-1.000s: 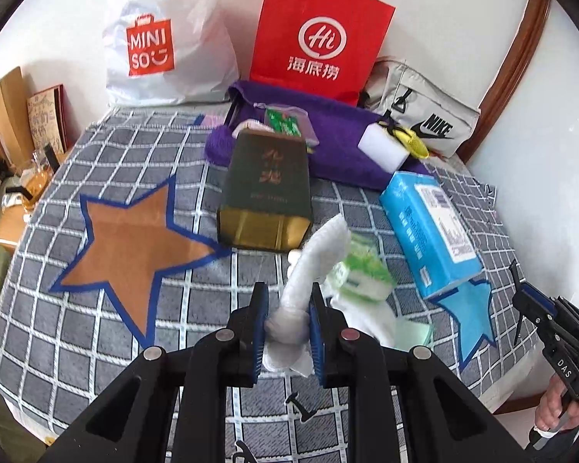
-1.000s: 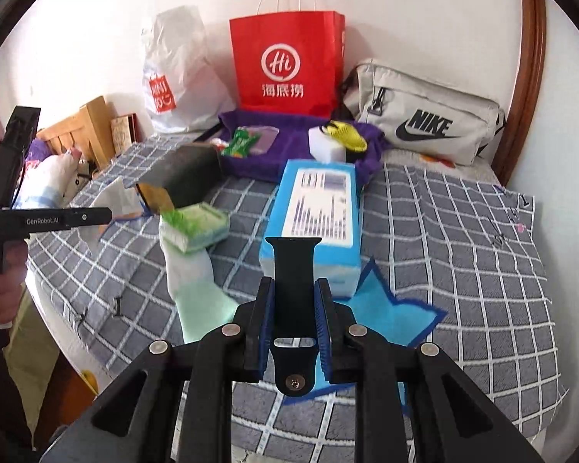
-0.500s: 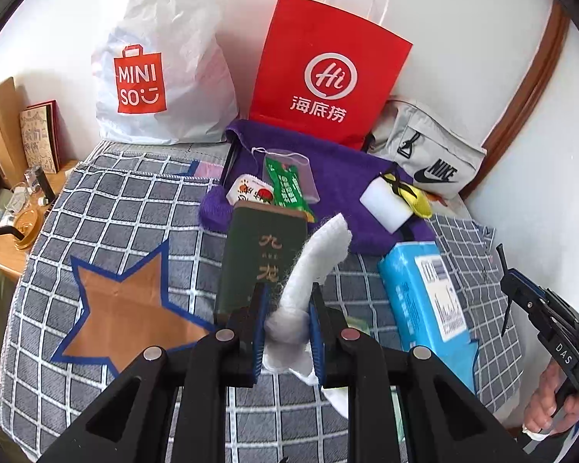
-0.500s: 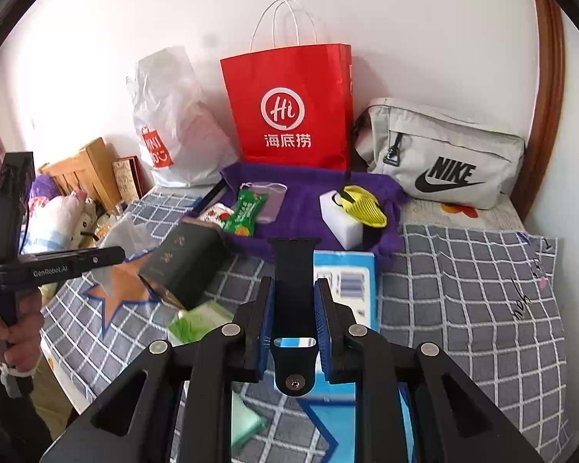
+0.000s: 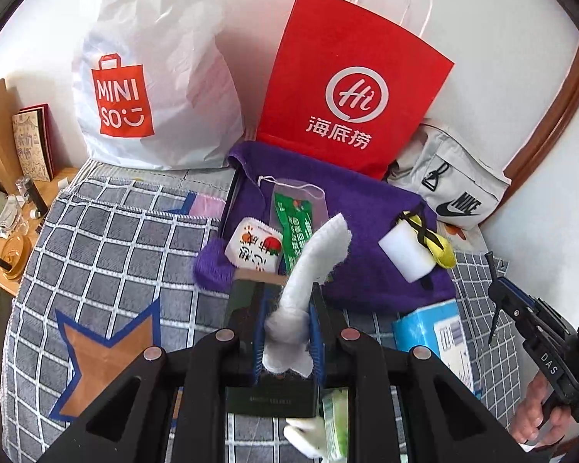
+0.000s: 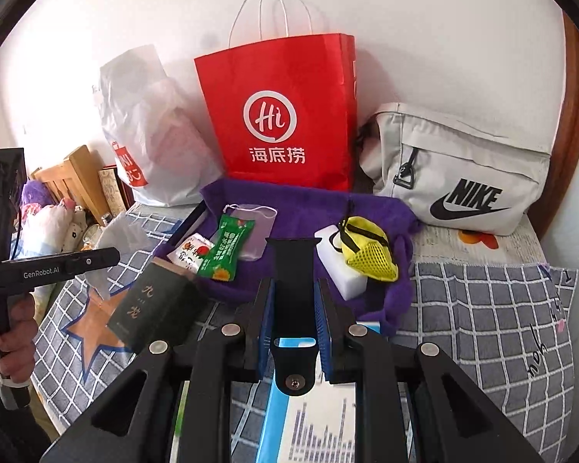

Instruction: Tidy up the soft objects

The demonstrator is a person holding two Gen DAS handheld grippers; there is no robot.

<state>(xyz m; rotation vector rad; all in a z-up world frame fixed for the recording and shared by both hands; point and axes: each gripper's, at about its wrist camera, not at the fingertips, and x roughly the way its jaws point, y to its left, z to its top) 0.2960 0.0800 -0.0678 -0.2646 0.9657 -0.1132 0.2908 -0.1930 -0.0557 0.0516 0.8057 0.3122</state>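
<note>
Left gripper (image 5: 285, 332) clamped on white sock (image 5: 308, 270), right gripper (image 6: 293, 320) clamped on black strap (image 6: 291, 289), both just short of purple towel (image 5: 366, 231) ahead; risk: floppy sock toe snags the dark box (image 5: 270, 393) below and slips the pads.

both tools (image 5: 287, 326) (image 6: 294, 318) clamped shut, angled downward.

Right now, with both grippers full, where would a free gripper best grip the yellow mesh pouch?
Probably from above, across the yellow mesh pouch at its bulging middle: it lies draped over the white foam block on the purple towel, soft, raised and unobstructed.
</note>
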